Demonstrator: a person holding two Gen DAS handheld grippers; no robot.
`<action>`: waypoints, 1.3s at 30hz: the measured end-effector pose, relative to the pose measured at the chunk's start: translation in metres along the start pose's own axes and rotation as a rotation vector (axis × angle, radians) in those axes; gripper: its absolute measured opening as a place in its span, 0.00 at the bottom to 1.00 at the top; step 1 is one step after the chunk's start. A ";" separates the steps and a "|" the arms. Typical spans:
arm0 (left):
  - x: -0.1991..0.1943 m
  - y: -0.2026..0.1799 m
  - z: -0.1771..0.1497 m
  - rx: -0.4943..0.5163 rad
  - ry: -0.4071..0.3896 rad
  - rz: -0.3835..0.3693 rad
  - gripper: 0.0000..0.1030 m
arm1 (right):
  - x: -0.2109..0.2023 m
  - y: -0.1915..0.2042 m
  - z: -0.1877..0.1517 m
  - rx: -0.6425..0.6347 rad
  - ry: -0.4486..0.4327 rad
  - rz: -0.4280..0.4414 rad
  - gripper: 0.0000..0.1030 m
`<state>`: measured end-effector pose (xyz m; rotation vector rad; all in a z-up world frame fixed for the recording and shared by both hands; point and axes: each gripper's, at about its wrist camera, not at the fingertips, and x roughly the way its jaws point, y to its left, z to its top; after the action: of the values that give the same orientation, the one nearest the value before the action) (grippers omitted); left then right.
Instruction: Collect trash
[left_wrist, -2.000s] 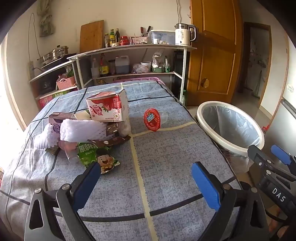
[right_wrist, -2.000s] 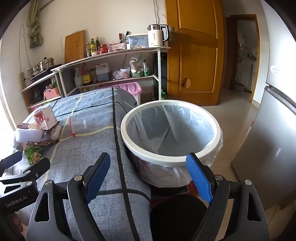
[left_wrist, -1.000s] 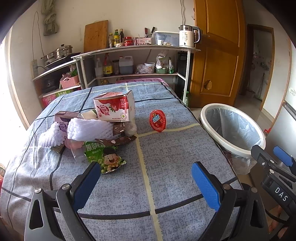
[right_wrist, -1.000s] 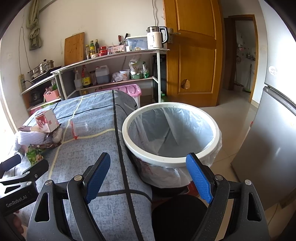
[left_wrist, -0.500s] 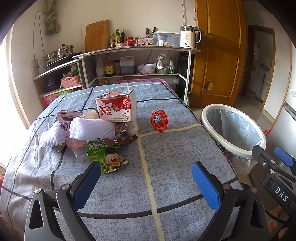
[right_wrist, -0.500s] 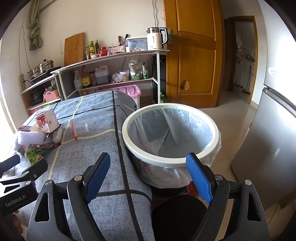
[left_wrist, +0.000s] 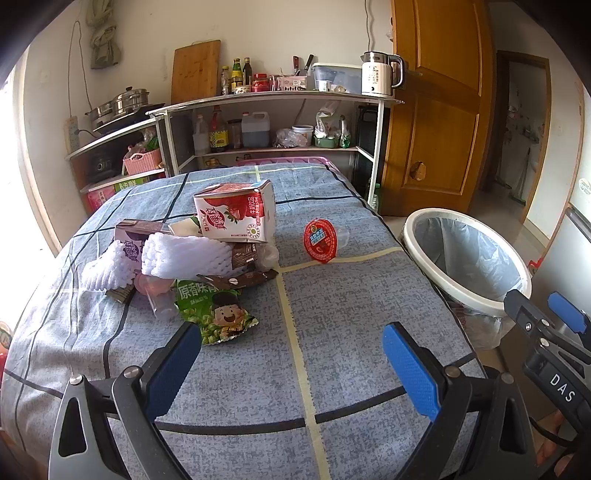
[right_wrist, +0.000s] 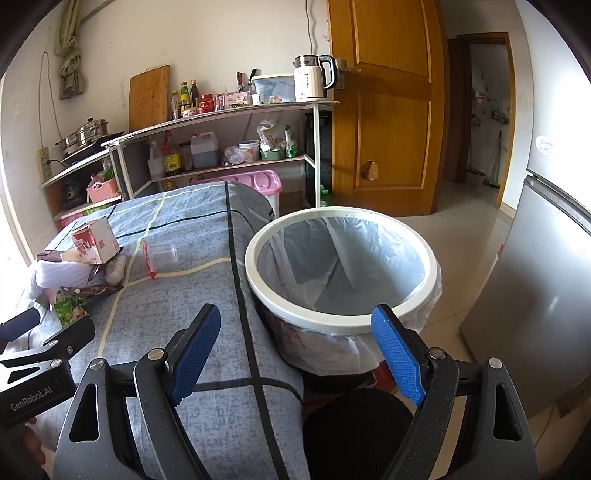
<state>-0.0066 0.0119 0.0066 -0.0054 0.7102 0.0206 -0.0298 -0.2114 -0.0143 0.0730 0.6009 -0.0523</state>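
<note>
Left view faces across the table; right view overlooks the bin — both share both.

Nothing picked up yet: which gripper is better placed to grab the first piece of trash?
Left. The left gripper hangs open facing the green snack bag, while the right gripper faces the trash bin.

A home kitchen: shelves hold a kettle, sauce bottles, pots; a fridge stands beside.
</note>
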 end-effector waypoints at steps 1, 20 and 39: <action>0.000 0.000 0.000 0.000 0.001 0.000 0.97 | 0.000 0.000 0.000 -0.001 0.000 -0.001 0.82; 0.000 0.001 0.000 -0.002 0.000 0.001 0.97 | 0.000 0.001 0.000 -0.002 -0.001 -0.004 0.82; -0.002 0.025 0.001 -0.014 -0.003 0.011 0.97 | 0.003 0.015 0.002 -0.023 -0.009 0.076 0.82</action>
<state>-0.0083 0.0365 0.0090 -0.0143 0.7074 0.0364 -0.0249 -0.1970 -0.0139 0.0730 0.5891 0.0282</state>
